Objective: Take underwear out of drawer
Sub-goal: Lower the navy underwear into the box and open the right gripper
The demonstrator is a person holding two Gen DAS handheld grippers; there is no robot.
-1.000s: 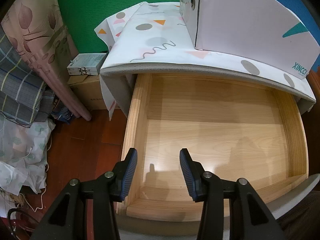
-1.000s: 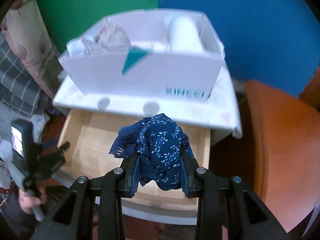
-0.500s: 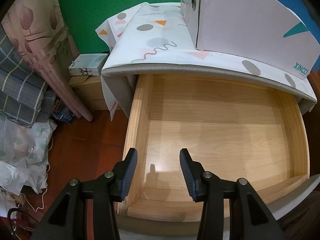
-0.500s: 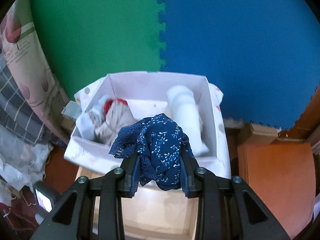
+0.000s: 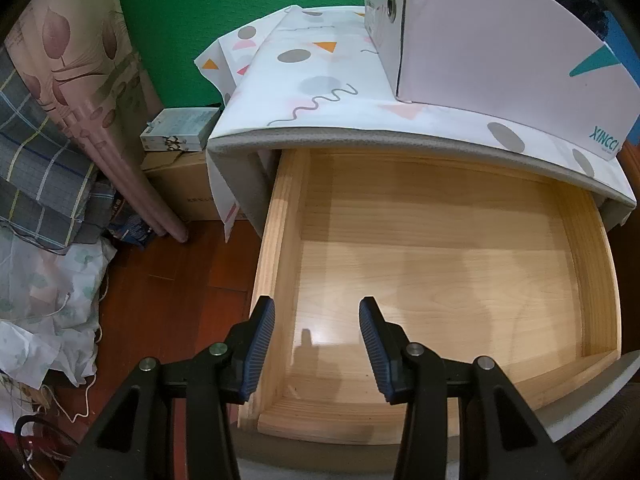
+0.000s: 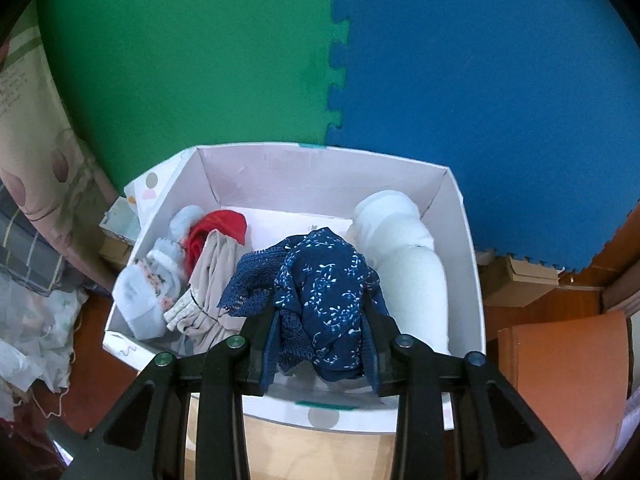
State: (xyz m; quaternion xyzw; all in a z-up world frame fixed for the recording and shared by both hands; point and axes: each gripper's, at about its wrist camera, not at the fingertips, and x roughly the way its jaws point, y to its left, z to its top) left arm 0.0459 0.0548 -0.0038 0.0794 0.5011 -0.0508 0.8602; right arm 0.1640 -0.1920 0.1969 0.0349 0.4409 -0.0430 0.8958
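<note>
My right gripper (image 6: 320,312) is shut on dark blue floral underwear with a lace edge (image 6: 320,288) and holds it above a white box (image 6: 464,240). The box holds a red, beige and pale garment pile (image 6: 200,264) on its left and a white roll (image 6: 404,256) on its right. My left gripper (image 5: 316,312) is open and empty over the front left corner of the pulled-out wooden drawer (image 5: 440,264), whose floor is bare. The same white box (image 5: 480,40) stands on the patterned cabinet top (image 5: 312,80) above the drawer.
Green and blue foam mats (image 6: 336,80) cover the wall behind. Left of the cabinet are a cardboard box (image 5: 180,184), a small white carton (image 5: 180,132), a curtain (image 5: 80,80) and cloth piles on the red floor. An orange surface (image 6: 568,384) lies at right.
My right gripper has risen and moved forward with the underwear, from over the drawer to over the white box's inside. My left gripper has hardly moved.
</note>
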